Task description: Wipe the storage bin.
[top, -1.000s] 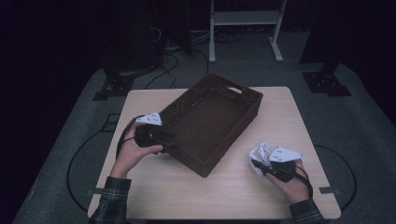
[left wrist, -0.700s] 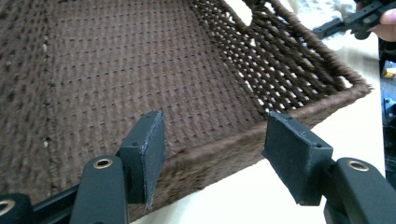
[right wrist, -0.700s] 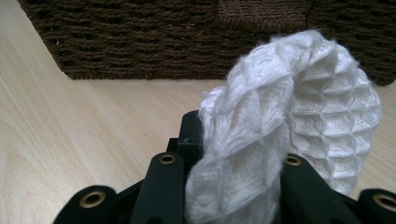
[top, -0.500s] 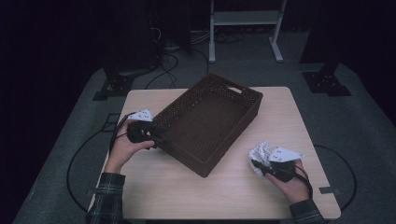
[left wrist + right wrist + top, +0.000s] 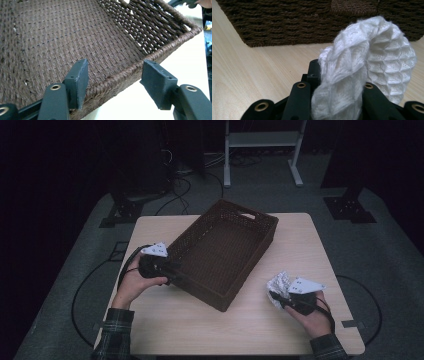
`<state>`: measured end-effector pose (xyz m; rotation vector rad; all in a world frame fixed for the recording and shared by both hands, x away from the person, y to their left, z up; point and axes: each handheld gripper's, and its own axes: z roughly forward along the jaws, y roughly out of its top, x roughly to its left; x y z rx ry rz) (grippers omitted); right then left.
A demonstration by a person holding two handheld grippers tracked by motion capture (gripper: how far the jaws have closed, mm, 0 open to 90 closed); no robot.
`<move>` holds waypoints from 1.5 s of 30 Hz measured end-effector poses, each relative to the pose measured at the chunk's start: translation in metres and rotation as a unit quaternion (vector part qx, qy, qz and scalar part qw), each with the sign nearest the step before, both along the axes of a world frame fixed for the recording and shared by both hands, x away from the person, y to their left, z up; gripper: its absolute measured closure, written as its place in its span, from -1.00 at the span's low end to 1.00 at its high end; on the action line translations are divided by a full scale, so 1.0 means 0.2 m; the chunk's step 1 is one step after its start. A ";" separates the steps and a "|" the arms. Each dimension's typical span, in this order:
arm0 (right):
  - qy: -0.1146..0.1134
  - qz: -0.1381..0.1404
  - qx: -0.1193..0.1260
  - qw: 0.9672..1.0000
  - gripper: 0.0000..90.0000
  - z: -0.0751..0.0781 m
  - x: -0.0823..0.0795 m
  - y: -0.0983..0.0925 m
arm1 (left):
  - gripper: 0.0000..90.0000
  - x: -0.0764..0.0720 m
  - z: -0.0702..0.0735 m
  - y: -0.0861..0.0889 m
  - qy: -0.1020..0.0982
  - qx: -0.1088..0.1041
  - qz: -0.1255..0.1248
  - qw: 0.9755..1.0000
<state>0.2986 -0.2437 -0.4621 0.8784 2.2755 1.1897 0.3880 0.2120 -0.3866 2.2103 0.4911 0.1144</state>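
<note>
Dark floor surrounds your table (image 5: 220,320). Your left gripper (image 5: 115,82), jaws just closing, straddles the basket (image 5: 225,250) rim without pinching; your right gripper (image 5: 337,95) clamps the white cloth (image 5: 372,65), ready for dropping.

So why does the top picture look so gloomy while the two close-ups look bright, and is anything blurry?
High view: dim overall, only the table lit, the room behind near black. Left gripper view: bright and sharp on the basket weave, the tabletop washed pale. Right gripper view: evenly lit, with the white cloth slightly soft up close and the basket wall behind crisp.
</note>
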 end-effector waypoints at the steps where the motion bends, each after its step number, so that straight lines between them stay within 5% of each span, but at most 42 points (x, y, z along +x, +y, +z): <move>1: 0.000 0.000 0.000 1.000 0.61 0.00 0.00 0.00 | -0.10 0.00 0.00 0.00 -0.002 0.002 -0.002 1.000; 10: -0.001 0.000 0.000 1.000 0.61 0.00 0.00 0.00 | 0.12 -0.04 -0.01 -0.05 -0.009 0.013 -0.023 1.000; 19: -0.002 -0.001 0.000 1.000 0.61 0.00 0.00 0.00 | 0.24 -0.06 -0.02 -0.15 0.013 0.009 -0.052 0.999; 27: -0.002 -0.002 -0.001 1.000 0.61 0.00 0.00 0.00 | 0.31 -0.05 -0.03 -0.18 0.019 0.011 -0.052 0.998; 45: -0.005 -0.006 -0.004 1.000 0.61 0.00 0.00 -0.01 | 0.36 -0.01 -0.03 -0.08 0.021 0.007 0.015 1.000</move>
